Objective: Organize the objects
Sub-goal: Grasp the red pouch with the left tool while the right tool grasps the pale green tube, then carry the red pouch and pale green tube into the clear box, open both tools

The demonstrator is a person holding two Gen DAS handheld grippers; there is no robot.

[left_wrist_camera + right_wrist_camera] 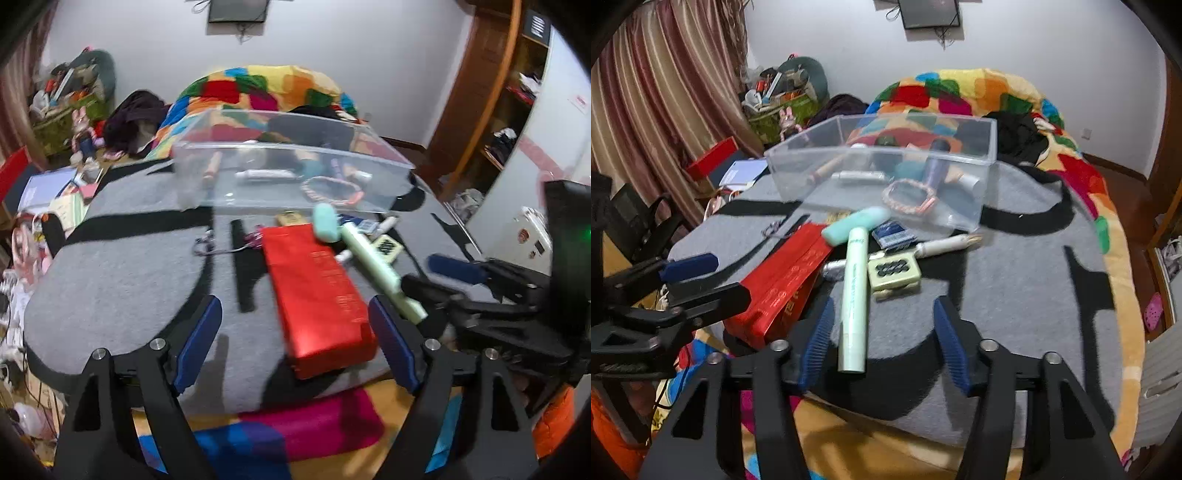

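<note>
At the far left, the left tongs (pixel 295 339) stand wide apart and hold nothing, their blue pads either side of the near end of a red box (pixel 317 295) without touching it. The red box lies on the grey and black mat (pixel 1015 280) spread over the bed, its near end at the mat's front edge. Just right of it a pale green tube (pixel 854 299) lies lengthwise, its far end touching a mint oval case (pixel 855 225). The right tongs (pixel 882 343) are also spread wide and empty, the tube's near end lying between their pads, close to the left one. Right of the tube sits a small pale green case (pixel 894 273) with dark holes, with a blue packet (pixel 894 234) and a white pen-like stick (pixel 945 245) behind it. Beyond them stands a clear plastic bin (pixel 886 173), holding a braided bracelet (pixel 908 199), a silver tube (pixel 860 177) and other small items.
</note>
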